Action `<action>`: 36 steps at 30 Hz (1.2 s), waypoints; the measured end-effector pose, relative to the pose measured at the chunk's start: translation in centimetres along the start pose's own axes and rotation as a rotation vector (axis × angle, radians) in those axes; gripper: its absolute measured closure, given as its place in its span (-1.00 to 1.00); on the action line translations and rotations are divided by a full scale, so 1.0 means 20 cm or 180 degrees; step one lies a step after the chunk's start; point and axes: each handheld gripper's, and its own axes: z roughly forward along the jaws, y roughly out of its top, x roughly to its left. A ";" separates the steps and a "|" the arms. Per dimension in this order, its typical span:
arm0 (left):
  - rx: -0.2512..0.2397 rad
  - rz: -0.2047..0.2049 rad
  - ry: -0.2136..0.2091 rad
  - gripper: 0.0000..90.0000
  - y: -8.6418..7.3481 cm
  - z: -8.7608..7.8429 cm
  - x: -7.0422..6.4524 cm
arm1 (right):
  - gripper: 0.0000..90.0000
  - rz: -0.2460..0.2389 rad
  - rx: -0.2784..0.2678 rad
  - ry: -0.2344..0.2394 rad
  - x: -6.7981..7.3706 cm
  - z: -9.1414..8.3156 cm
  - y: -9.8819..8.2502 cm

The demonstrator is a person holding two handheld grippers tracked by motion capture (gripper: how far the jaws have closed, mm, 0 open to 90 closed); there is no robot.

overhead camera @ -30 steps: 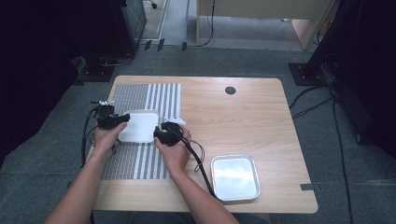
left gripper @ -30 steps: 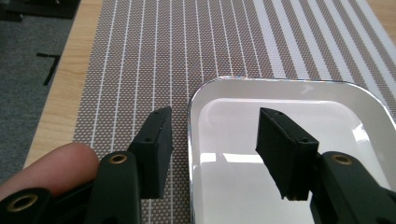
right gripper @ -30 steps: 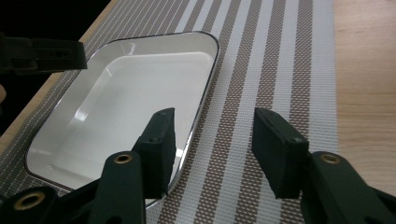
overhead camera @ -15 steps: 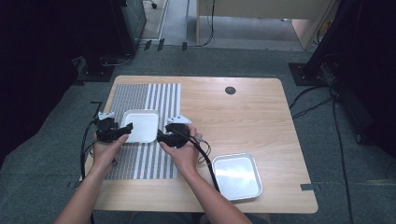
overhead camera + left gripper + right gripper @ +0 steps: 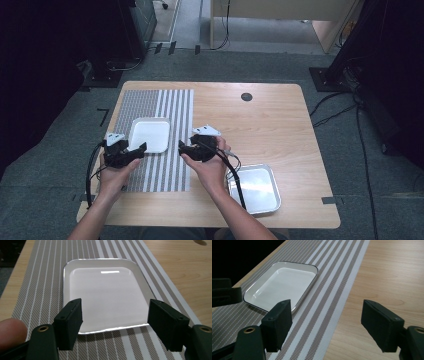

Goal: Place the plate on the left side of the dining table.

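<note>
Nearest my side of the table, a metal tray sat empty by my right wrist. My left gripper and right gripper had just been opening, jaws wide with nothing between them. Beyond them the white dish lay empty on the striped mat. I could read no writing anywhere.

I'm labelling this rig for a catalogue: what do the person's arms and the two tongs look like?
Both tongs, left and right, are black, each with a grey three-cornered plate on top and a black cable trailing back. The jaws end in flat rectangular black pads with brass-coloured eyelets at the base. The forearms are bare, no sleeves visible.
</note>
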 end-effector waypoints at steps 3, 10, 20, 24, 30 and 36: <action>0.0010 0.0016 -0.0050 -0.39 -0.04 -0.03 -0.03 | -0.49 0.0005 0.0078 0.0016 -0.03 -0.04 -0.01; -0.0023 0.0066 -0.0058 -0.41 -0.09 -0.09 -0.07 | -0.50 0.0004 0.0144 -0.0046 -0.12 -0.14 -0.03; 0.0020 0.0108 -0.0115 -0.44 -0.17 -0.14 -0.10 | -0.54 -0.0017 0.0115 -0.0131 -0.28 -0.30 -0.07; 0.0047 0.0080 -0.0108 -0.45 -0.19 -0.15 -0.09 | -0.54 0.0009 0.0082 -0.0180 -0.36 -0.36 -0.09; 0.0039 0.0040 -0.0080 -0.46 -0.23 -0.17 -0.06 | -0.53 0.0084 0.0056 -0.0292 -0.49 -0.45 -0.12; 0.0073 0.0032 -0.0095 -0.52 -0.26 -0.19 -0.01 | -0.53 0.0186 0.0012 -0.0389 -0.61 -0.53 -0.16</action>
